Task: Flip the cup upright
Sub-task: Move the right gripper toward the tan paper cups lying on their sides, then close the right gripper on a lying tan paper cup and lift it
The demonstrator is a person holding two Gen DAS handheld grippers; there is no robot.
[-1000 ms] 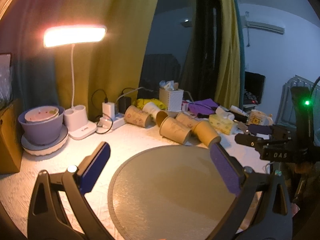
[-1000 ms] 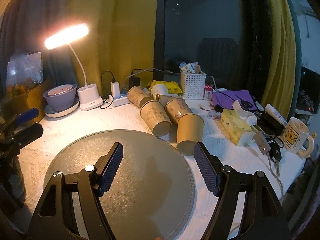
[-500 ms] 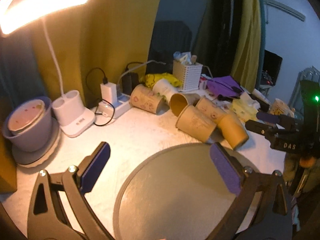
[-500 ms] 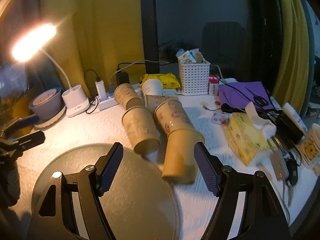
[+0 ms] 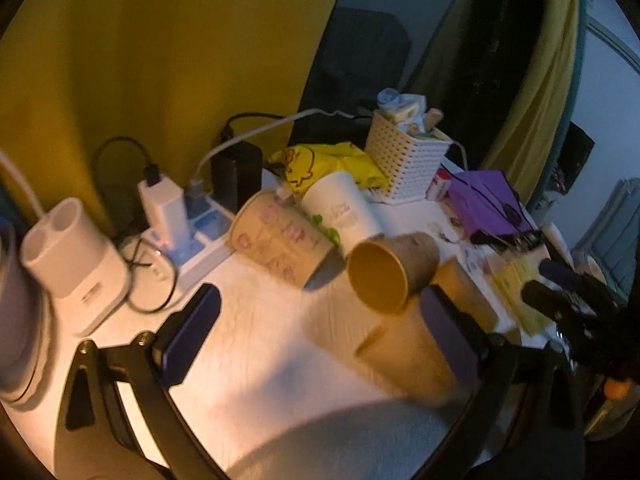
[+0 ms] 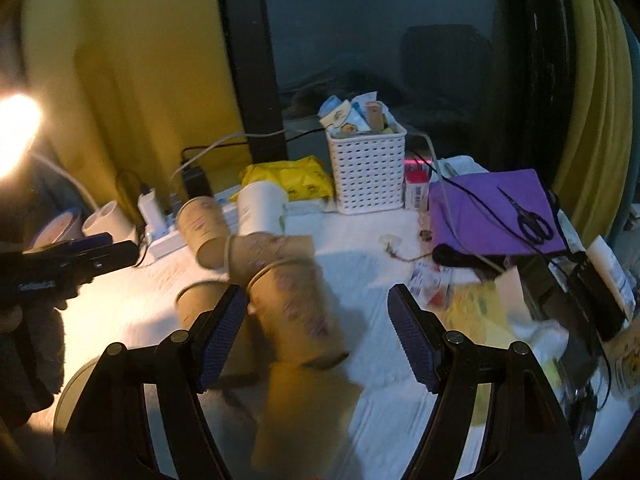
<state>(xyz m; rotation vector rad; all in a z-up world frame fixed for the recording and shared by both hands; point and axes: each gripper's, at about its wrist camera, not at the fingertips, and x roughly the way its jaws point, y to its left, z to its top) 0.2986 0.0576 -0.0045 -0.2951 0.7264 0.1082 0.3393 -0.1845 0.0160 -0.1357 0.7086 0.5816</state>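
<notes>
Several brown paper cups lie on their sides on the white table, plus one white cup [image 5: 340,210] [image 6: 262,208]. In the left wrist view my left gripper [image 5: 316,338] is open and empty; a cup with its open mouth toward me [image 5: 384,276] lies just beyond its fingers, and a printed cup [image 5: 280,240] lies farther left. In the right wrist view my right gripper [image 6: 316,336] is open, with a printed cup [image 6: 296,308] lying between and just beyond its fingers. A blurred cup [image 6: 308,404] lies below it. Nothing is held.
A round grey mat [image 5: 360,444] lies at the near edge. A power strip with chargers [image 5: 188,224], a white lamp base [image 5: 72,264], a white basket [image 6: 366,168], a purple folder with scissors [image 6: 496,212] and a yellow tissue pack [image 6: 480,312] surround the cups.
Both grippers have moved forward and down toward the cups, which now look much larger. The mat has slid to the bottom of both views. Both stay open.
</notes>
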